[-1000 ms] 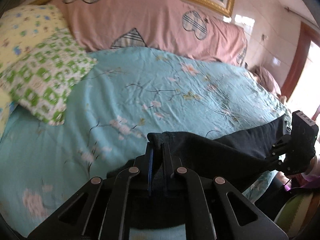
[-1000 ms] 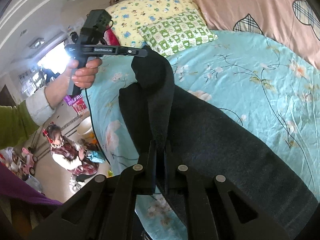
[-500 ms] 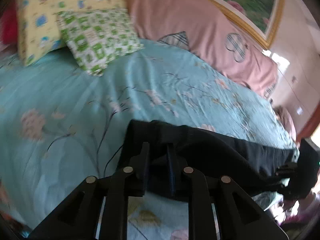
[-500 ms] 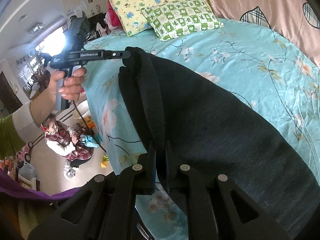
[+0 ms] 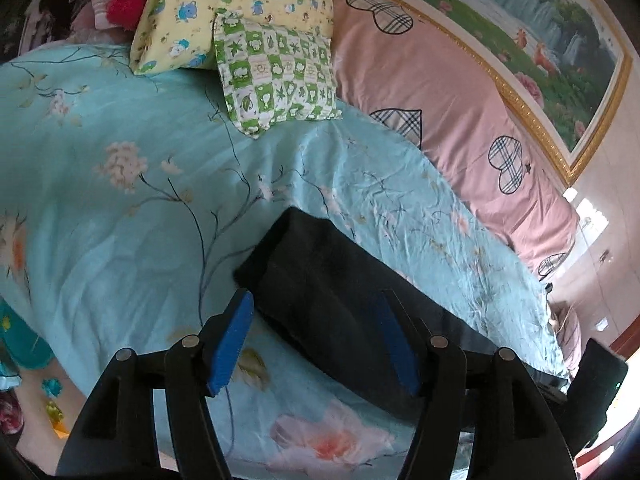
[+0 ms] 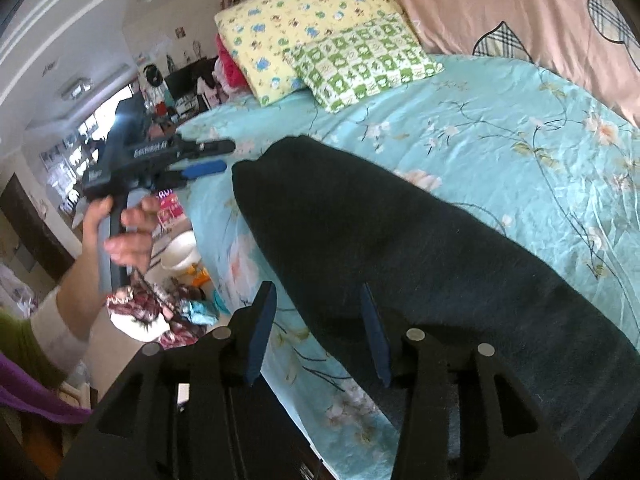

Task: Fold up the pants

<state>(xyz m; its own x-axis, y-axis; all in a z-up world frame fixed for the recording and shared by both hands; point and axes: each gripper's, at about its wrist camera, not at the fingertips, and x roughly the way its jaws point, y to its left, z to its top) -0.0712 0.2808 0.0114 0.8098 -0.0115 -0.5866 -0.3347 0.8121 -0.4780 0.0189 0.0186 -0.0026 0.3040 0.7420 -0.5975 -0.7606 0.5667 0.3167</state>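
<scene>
The black pants [image 5: 320,264] lie folded in a long flat band on the teal floral bedsheet [image 5: 120,220]. My left gripper [image 5: 315,298] hovers over their near end with its jaws opening; the blue pads [image 5: 230,336] stand apart from the cloth. From the right wrist view the pants [image 6: 400,240] stretch away to the upper left. My right gripper [image 6: 317,292] has its jaws opening over the pants' near edge, with no pad pressing on it. A hand holds the left gripper [image 6: 224,156] just off the pants' far end.
A green checked pillow [image 5: 276,80] and a yellow pillow [image 5: 224,12] lie at the head of the bed beside a pink quilt [image 5: 440,92]. The bed's edge [image 6: 224,264] drops to a floor with a white basin [image 6: 178,256] and a seated child [image 6: 148,312].
Both grippers have opened and let go of the pants. The raised fold has dropped flat onto the bed. The left gripper has rolled and drawn back toward the bed's edge.
</scene>
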